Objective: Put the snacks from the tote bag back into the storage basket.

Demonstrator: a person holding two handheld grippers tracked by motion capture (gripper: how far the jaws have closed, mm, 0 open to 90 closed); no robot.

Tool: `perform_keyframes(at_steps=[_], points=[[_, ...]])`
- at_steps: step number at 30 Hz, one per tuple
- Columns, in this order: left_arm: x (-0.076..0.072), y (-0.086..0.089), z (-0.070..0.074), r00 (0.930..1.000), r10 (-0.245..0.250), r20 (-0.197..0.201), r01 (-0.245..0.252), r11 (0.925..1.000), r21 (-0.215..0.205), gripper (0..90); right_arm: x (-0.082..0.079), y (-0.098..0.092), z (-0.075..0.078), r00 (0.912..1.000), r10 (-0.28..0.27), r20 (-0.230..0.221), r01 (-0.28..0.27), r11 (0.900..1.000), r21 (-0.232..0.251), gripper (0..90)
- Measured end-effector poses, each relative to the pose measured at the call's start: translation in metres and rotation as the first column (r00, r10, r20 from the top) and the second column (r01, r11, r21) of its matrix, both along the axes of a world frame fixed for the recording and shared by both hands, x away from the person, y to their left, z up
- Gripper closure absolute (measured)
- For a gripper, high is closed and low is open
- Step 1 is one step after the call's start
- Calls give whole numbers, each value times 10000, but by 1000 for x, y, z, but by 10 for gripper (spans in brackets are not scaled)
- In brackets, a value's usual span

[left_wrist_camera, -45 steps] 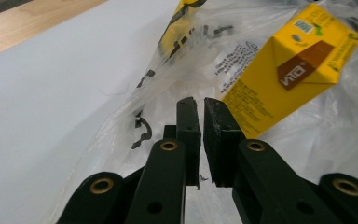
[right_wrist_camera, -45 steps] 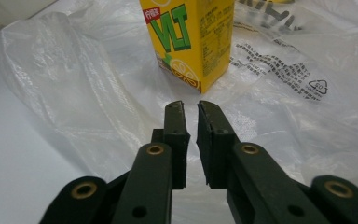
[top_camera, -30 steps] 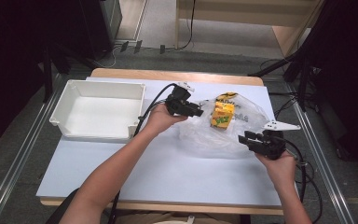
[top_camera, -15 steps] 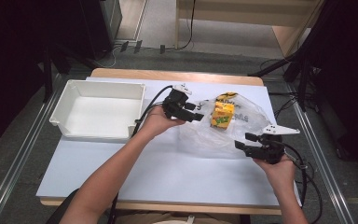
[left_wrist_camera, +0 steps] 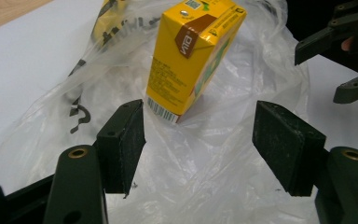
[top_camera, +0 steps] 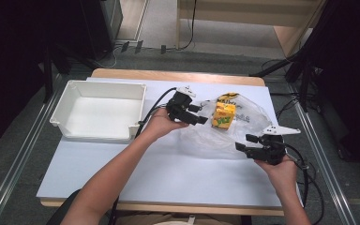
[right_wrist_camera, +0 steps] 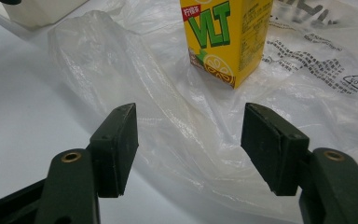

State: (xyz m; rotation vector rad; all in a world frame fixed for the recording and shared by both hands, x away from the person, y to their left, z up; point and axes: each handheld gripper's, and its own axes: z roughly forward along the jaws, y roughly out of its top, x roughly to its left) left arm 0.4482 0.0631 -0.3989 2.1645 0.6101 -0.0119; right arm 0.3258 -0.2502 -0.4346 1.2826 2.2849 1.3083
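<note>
A yellow drink carton [top_camera: 224, 116] [left_wrist_camera: 191, 56] [right_wrist_camera: 226, 37] stands upright on a crumpled clear plastic bag [top_camera: 225, 140] [left_wrist_camera: 205, 186] [right_wrist_camera: 135, 70] right of the table's middle. My left gripper [top_camera: 202, 115] [left_wrist_camera: 198, 140] sits just left of the carton, pointing at it. Its jaws have just been opening and are open, with loose bag film under them and the carton's lower corner just ahead. My right gripper [top_camera: 243, 142] [right_wrist_camera: 189, 144] is at the bag's near right edge. It has also just opened and is open over the film, pads pressing on nothing.
A white tray [top_camera: 93, 134] with nothing in it stands at the left of the white table [top_camera: 168, 173]. Its corner shows in the right gripper view [right_wrist_camera: 42, 11]. Cables trail from both grippers. Beyond the table's far edge are a floor and dark stands.
Both pairs of jaws stand wider apart than a second ago. The hands, the carton and the bag have stayed about where they were.
</note>
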Motion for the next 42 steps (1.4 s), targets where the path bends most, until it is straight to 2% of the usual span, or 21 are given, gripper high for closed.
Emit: perform_keyframes(at_steps=[6, 12, 28, 32, 42], points=[[4, -5, 2, 9997, -95, -207, 92, 9998, -160, 327, 0, -1, 0, 10000, -34, -7, 34, 10000, 63, 376], [8, -14, 3, 9990, -356, -262, 355, 9994, -28, 315, 0, -1, -1, 10000, -66, -59, 67, 10000, 72, 376], [29, -37, 1, 9978, -663, 48, 661, 9975, 265, 316, 0, -2, -1, 9999, -83, -57, 84, 9999, 125, 378], [34, -45, -3, 9973, -728, -50, 729, 9971, 205, 317, 0, -3, -1, 9999, -101, -58, 102, 9998, 175, 377], [44, -63, -20, 9966, -812, -138, 817, 9960, 376, 326, -1, -2, -1, 10000, -76, -9, 77, 9998, 183, 378]])
